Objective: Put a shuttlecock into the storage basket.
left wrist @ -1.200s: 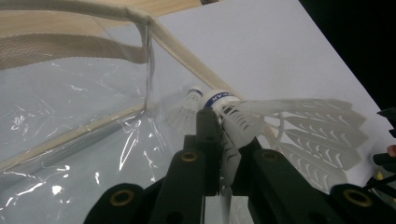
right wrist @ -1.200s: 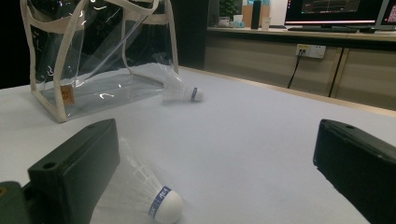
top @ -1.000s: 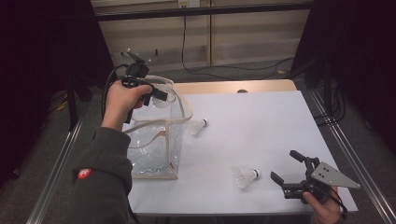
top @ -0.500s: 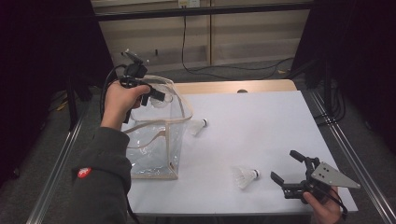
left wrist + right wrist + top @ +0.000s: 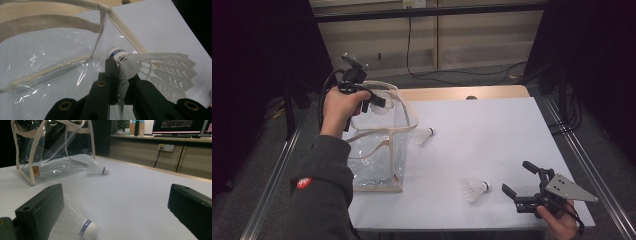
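The bag (image 5: 382,150) is clear plastic with cream fabric trim and straps, and a small orange tag low on one side. The held shuttlecock (image 5: 150,67) has white feathers and a white cork ringed by a blue band with white lettering. Two more shuttlecocks (image 5: 474,189) (image 5: 424,135) are white, each with a blue band. The table (image 5: 492,135) is white with a pale wood edge. The grippers (image 5: 517,182) (image 5: 379,102) are black, one with a grey plate. The sleeve (image 5: 324,190) is dark grey with a red round patch.
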Tool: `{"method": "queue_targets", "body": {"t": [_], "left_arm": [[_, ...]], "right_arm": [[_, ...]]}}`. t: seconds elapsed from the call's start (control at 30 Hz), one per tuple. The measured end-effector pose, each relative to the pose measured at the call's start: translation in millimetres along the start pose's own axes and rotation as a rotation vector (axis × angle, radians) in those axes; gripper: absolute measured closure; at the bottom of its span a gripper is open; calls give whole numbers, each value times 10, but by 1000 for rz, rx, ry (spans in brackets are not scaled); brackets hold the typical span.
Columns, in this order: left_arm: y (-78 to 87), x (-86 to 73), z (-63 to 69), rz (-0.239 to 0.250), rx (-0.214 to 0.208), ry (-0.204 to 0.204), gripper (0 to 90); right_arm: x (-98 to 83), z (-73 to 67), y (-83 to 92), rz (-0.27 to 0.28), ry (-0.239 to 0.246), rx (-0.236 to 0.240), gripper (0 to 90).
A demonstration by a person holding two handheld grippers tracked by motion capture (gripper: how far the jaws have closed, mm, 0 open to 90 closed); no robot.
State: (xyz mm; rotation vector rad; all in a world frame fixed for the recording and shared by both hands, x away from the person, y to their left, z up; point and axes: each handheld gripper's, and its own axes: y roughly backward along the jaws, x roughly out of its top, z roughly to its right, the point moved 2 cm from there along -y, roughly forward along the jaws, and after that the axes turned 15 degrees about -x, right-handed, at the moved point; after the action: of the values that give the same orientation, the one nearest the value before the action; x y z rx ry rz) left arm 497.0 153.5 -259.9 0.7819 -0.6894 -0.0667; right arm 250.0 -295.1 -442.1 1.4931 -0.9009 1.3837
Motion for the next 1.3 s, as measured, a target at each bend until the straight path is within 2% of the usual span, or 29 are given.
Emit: {"method": "queue_targets", "body": {"t": [0.17, 0.47, 0.77, 0.9, 1.07, 1.3], "left_arm": [[18, -6, -43, 10, 22, 13, 866], [-18, -28, -131, 3, 29, 33, 860], [-59, -34, -180, 6, 40, 42, 857], [-66, -30, -194, 7, 48, 34, 847], [-64, -30, -222, 22, 75, 40, 812], [-30, -43, -195, 31, 59, 36, 798]], "right_arm": [[0, -1, 1, 0, -3, 1, 3], [1, -3, 2, 2, -4, 4, 2], [-3, 6, 2, 1, 0, 1, 3], [2, 1, 5, 4, -3, 5, 2], [1, 4, 7, 4, -1, 5, 2], [3, 4, 11, 6, -4, 4, 3]]}}
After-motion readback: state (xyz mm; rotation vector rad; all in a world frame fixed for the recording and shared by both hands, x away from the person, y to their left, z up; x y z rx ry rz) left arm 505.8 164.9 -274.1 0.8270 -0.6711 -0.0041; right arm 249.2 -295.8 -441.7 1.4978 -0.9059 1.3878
